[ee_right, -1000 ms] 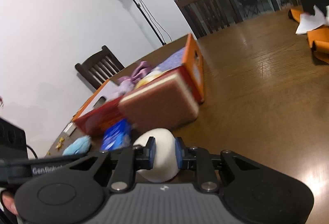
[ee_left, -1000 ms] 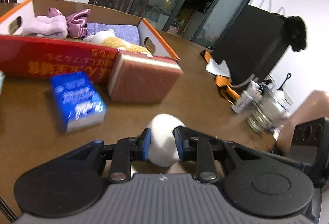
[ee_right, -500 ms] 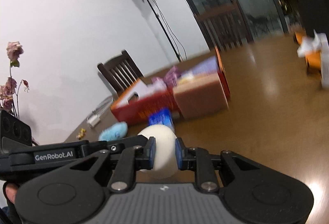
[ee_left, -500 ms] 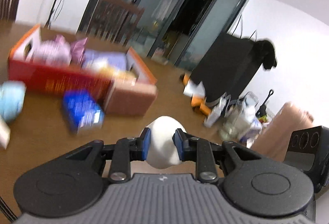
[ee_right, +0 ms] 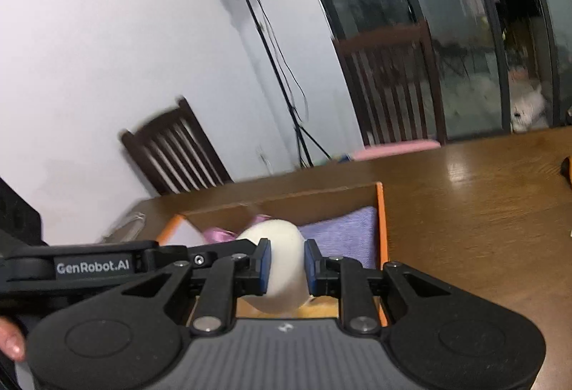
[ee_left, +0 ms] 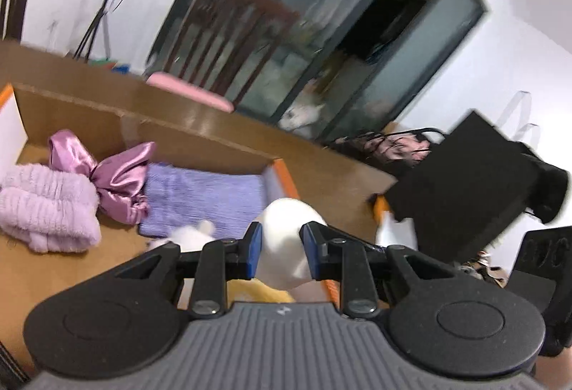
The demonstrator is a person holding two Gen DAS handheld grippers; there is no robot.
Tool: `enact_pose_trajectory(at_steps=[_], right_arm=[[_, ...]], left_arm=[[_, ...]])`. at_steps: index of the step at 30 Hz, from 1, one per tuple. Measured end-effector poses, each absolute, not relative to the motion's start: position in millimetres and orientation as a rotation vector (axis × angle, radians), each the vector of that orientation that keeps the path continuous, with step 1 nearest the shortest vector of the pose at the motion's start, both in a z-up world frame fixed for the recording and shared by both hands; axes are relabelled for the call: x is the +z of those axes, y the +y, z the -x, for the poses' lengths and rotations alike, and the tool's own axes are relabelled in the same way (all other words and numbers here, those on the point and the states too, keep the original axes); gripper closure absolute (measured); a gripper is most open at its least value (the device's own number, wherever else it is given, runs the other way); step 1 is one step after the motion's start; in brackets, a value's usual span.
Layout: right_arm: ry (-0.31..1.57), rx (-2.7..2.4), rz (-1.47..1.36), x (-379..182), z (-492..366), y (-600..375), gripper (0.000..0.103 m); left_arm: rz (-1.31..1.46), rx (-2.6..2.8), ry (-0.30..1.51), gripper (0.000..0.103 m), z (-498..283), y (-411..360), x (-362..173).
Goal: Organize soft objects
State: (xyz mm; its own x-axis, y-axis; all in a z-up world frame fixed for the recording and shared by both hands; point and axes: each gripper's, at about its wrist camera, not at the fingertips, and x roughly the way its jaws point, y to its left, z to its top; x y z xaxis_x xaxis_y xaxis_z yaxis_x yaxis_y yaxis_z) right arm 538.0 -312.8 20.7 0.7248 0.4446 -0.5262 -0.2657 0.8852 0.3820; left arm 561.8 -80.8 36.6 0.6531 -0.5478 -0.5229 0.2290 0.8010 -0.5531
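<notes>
Cardboard box (ee_left: 200, 143) on the bench (ee_right: 464, 196), left to right inside: lilac fleece bundle (ee_left: 43, 207), satin bow (ee_left: 107, 175), purple cloth (ee_left: 207, 200). White soft ball (ee_left: 286, 239) hangs over the box's right end. Left gripper (ee_left: 280, 248) jaws just narrowed, clamped on it; right gripper (ee_right: 286, 264) jaws nearly closed, pinching it too.

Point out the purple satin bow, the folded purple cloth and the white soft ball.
purple satin bow (ee_left: 107, 175), left wrist view, on its knot.
folded purple cloth (ee_left: 203, 196), left wrist view, on its flat top.
white soft ball (ee_right: 284, 268), right wrist view, on its front between the pads.
</notes>
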Motion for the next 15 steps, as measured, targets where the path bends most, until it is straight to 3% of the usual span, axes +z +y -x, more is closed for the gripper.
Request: enact_pose_trajectory(at_steps=[4,10,12,14,15], right_arm=[[0.749,0.347,-0.189,6.9,-570.6,-299.7,0.084],[0.808,0.323,-0.017,-0.3,-575.8,-277.8,0.080],[0.800,0.319,0.011,1.7,-571.5,-275.0,0.075],[0.783,0.328,0.000,10.7,-565.1,-276.8,0.062],[0.771,0.329,0.002,16.7,-561.9,-277.9,0.062]], left_arm=[[0.477,-0.460,0.820,0.080,-587.5,-78.3,10.4],[0.369,-0.444,0.787,0.074,-575.3,-76.9,17.1],[0.328,-0.426,0.760,0.072,-565.1,-71.0,29.3],[0.291,-0.409,0.732,0.071,-553.9,-63.9,43.8],[0.272,-0.400,0.715,0.069,-545.6,-58.3,52.0]])
